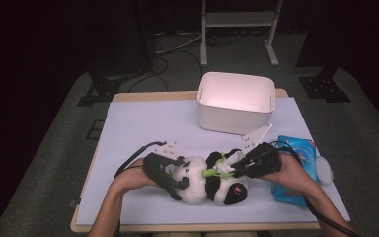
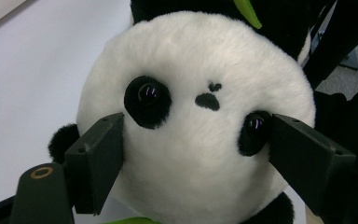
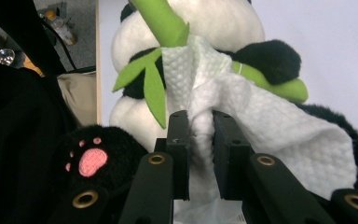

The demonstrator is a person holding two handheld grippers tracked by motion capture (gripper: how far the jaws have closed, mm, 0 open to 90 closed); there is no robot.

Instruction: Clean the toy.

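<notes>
A black-and-white panda plush (image 1: 222, 190) lies on its back on the pale mat (image 1: 143, 123), holding a green bamboo stalk (image 3: 163, 18). My left gripper (image 1: 181, 177) clamps the panda's head (image 2: 200, 121) from both sides, its pads (image 2: 98, 158) pressing into the fur beside the eyes. My right gripper (image 3: 200, 135) is shut on a bunched white wipe (image 3: 261, 121), which rests against the panda's chest and the bamboo leaves. From above, the wipe (image 1: 223, 168) sits at the plush's middle, just ahead of the right gripper (image 1: 233, 170). A black foot with a pink paw print (image 3: 91, 161) lies beside the right jaws.
A white bin (image 1: 232, 121) stands at the back of the mat, right of centre. A blue wipes pack (image 1: 296, 148) lies by the right hand, near the mat's right edge. The table's wooden edge (image 1: 192, 227) runs along the front.
</notes>
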